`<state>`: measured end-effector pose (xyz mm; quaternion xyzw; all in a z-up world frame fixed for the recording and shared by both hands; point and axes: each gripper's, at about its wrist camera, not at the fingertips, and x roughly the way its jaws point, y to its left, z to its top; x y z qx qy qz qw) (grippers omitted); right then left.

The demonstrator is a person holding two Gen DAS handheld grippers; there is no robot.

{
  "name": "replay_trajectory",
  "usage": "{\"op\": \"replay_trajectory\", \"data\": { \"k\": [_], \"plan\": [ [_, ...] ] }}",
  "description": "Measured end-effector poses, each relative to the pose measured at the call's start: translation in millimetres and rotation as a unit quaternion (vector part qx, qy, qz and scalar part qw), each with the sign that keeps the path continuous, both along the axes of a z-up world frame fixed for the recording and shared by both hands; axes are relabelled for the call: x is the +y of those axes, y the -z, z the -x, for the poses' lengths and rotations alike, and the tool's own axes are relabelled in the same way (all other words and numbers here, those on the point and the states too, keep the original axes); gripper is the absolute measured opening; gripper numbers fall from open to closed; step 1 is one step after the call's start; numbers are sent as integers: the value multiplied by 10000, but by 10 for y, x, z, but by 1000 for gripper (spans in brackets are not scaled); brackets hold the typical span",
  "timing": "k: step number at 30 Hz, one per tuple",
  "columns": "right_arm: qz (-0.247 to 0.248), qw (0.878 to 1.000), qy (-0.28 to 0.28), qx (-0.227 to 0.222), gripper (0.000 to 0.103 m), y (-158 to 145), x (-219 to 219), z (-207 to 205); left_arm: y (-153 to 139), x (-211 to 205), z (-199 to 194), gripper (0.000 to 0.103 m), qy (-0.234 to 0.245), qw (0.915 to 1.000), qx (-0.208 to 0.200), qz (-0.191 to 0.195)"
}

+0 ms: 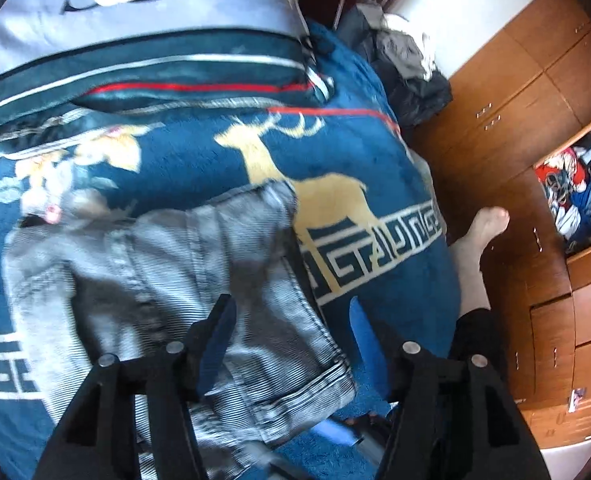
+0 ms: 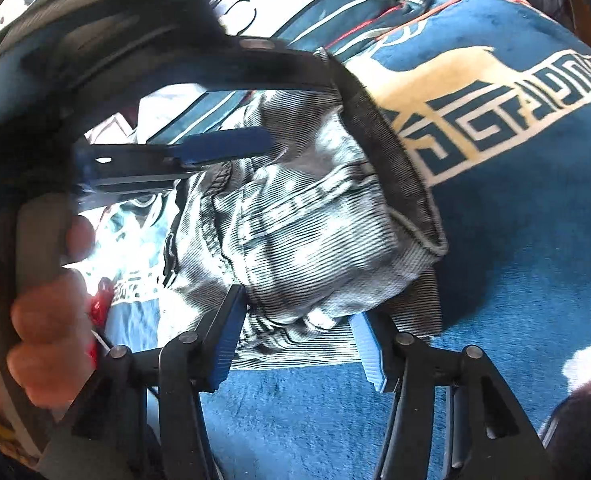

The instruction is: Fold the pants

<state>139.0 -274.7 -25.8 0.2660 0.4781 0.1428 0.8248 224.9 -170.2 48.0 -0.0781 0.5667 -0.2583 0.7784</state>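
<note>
On the blue blanket, grey pants lie folded in a bundle.
Both grippers stand released over the denim: left gripper at 6 o'clock, its pads apart above the hem; right gripper at 6 o'clock, jaws straddling the bundle's near edge without pinching. Only the right view shows the left gripper from outside, at 10 o'clock, with a hand on its handle. Only the left view shows the wooden drawers and a bare foot at 3 o'clock.
</note>
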Motion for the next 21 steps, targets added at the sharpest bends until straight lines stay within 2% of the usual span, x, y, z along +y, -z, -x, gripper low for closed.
{"op": "replay_trajectory", "data": {
  "k": [4,8,11,13,16,19,20,21],
  "plan": [
    [103,9999,62,-51,55,-71,-104,54,-115,422,106,62,-259,9995,-131,115],
    [240,9996,43,-118,55,-178,-163,112,-93,936,322,62,-654,9975,-265,36],
    [512,9983,151,-231,56,-290,-249,147,-20,1256,509,62,-915,9953,-311,81],
    [478,9982,222,-270,56,-350,-309,86,57,1386,618,62,-985,9947,-278,111],
    [342,9991,130,-231,56,-329,-350,-115,224,1413,719,60,-884,9959,-184,-76],
    [438,9986,-252,-161,50,-237,-289,-268,445,1313,765,57,-766,9968,42,-224],
    [451,9983,-371,-21,38,-176,-261,-352,521,1262,771,56,-743,9967,73,-303],
    [446,9979,-444,132,32,-102,-235,-396,560,1230,788,56,-737,9964,45,-406]
  ]
}}
